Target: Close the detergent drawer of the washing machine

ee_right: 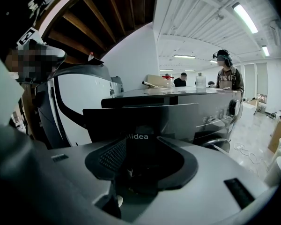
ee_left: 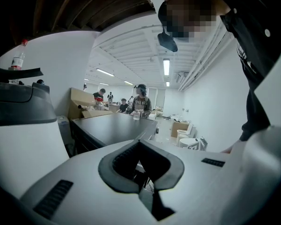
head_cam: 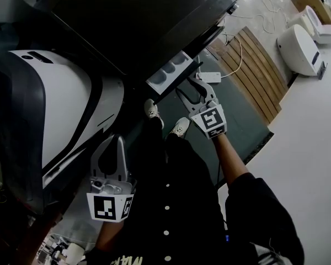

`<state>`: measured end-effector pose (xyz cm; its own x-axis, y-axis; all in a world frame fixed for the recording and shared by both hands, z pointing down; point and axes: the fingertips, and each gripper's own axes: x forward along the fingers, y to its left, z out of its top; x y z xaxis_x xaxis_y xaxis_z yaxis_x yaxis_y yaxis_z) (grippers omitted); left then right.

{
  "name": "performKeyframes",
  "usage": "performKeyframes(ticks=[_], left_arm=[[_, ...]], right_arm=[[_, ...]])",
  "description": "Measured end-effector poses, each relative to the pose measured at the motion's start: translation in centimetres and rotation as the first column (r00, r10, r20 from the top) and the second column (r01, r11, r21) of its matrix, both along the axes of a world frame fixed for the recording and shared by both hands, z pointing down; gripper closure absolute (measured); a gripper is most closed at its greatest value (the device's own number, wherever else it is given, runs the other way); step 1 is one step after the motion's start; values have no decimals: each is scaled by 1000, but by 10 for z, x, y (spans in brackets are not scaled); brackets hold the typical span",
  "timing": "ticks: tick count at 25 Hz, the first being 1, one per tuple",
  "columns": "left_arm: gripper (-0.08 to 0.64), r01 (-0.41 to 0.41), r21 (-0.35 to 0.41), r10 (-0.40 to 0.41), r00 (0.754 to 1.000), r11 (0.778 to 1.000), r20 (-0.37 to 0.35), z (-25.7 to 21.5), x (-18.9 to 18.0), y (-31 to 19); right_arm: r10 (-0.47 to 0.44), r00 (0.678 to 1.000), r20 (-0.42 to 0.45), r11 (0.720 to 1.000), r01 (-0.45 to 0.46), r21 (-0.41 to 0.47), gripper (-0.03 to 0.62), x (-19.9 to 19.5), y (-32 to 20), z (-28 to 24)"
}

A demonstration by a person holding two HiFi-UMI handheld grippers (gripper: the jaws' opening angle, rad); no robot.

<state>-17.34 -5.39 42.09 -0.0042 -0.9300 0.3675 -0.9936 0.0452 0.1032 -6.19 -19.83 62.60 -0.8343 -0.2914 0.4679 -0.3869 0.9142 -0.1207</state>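
One washer (head_cam: 143, 15), one drawer (head_cam: 168, 73), two tongs. The drawer is standing pulled out of the washer's front, its compartments showing. The right tongs (head_cam: 190, 87), arm reaching forward, are hovering open just right of it, facing its dark front panel. The left tongs (head_cam: 117, 143) are hanging low, closed and empty, beside a white machine (head_cam: 60, 98), over pale floor (head_cam: 309, 148).

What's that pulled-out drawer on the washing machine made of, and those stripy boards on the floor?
Detergent drawer: probably plastic; pale, smooth, rounded moulded compartments. Floor boards: look like wood; brown matte slats with dark gaps, though could be imitation.
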Motion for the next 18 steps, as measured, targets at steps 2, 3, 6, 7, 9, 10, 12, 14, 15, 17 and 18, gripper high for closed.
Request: performKeyframes(ticks=[2,3,6,7,9,10,12,14,15,17,18], left_arm=[[554,4,-2,-4,1000,1000,-1,0,-3,1],[554,6,-3,-6,1000,1000,-1,0,-5,1],[554,15,-9,-15,1000,1000,0,1,-11,2],[554,20,-10,-20,1000,1000,0,2,-13,2],[554,27,-11,-27,1000,1000,-1,2,-17,1],[554,29,-11,-29,1000,1000,-1,2,-18,0],[554,32,-12,-32,999,999,-2,3,-21,-1],[554,34,-15,-34,999,999,-3,3,-22,-3],[554,35,-16,-35,999,999,-3,4,-23,-4],[554,37,-16,-37,999,999,-4,4,-25,-5],[554,38,-17,-38,999,999,-4,4,-26,-5]], right_arm=[[3,1000,-4,1000,-3,4,396,-3,-3,0],[5,1000,-6,1000,-5,5,396,-5,-5,0],[5,1000,-7,1000,-5,10,396,-10,-8,0],[4,1000,-7,1000,-4,11,396,-11,-8,0],[6,1000,-6,1000,-6,9,396,-13,-10,0],[9,1000,-4,1000,-9,6,396,-15,-10,0],[16,1000,-1,1000,-16,-1,396,-18,-12,0],[21,1000,-1,1000,-21,-3,396,-23,-14,-1],[23,1000,-1,1000,-23,-3,394,-26,-15,-1],[30,1000,0,1000,-30,-5,394,-31,-17,-1],[34,999,1,999,-34,-5,394,-33,-17,-1]])
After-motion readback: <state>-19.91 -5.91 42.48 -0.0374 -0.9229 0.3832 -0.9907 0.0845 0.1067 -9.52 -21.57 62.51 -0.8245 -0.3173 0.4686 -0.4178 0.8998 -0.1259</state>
